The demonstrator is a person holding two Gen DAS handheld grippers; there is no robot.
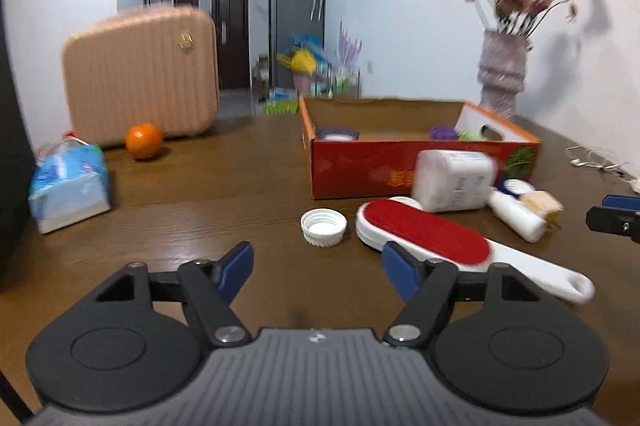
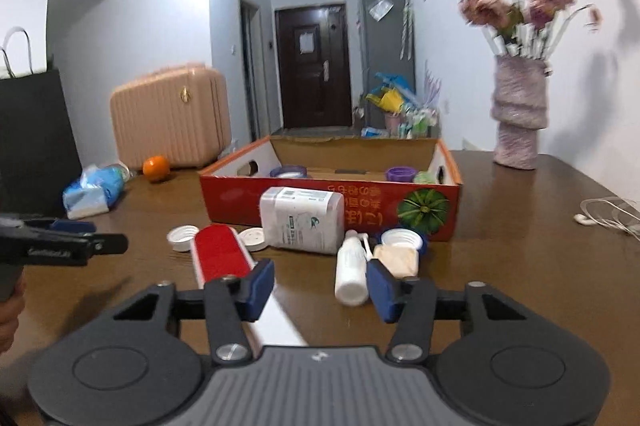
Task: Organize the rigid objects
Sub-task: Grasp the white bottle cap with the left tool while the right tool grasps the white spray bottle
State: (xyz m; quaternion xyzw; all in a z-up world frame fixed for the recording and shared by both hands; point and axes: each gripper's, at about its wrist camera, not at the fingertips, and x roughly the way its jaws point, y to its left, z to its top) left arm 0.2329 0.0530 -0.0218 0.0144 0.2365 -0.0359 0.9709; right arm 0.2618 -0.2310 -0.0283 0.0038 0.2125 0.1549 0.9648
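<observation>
A red lint brush [image 1: 428, 234] [image 2: 220, 254] with a white handle lies on the brown table in front of a red cardboard box [image 1: 360, 166] [image 2: 240, 198]. Beside it are a white screw cap [image 1: 324, 226] [image 2: 182, 236], a white square bottle [image 1: 454, 180] [image 2: 302, 220] on its side, a small white spray bottle [image 1: 516, 214] [image 2: 350, 274] and a beige lump [image 2: 398, 258]. My left gripper [image 1: 316, 266] is open just short of the cap, nothing between its pads. My right gripper [image 2: 320, 286] is open above the brush handle, the spray bottle just ahead of its right finger.
A pink suitcase [image 1: 140, 74], an orange [image 1: 144, 141] and a blue tissue pack [image 1: 68, 186] stand at the left. A vase of flowers [image 2: 518, 114] and a white earphone cable [image 2: 608, 214] are at the right. A black bag [image 2: 32, 138] stands far left.
</observation>
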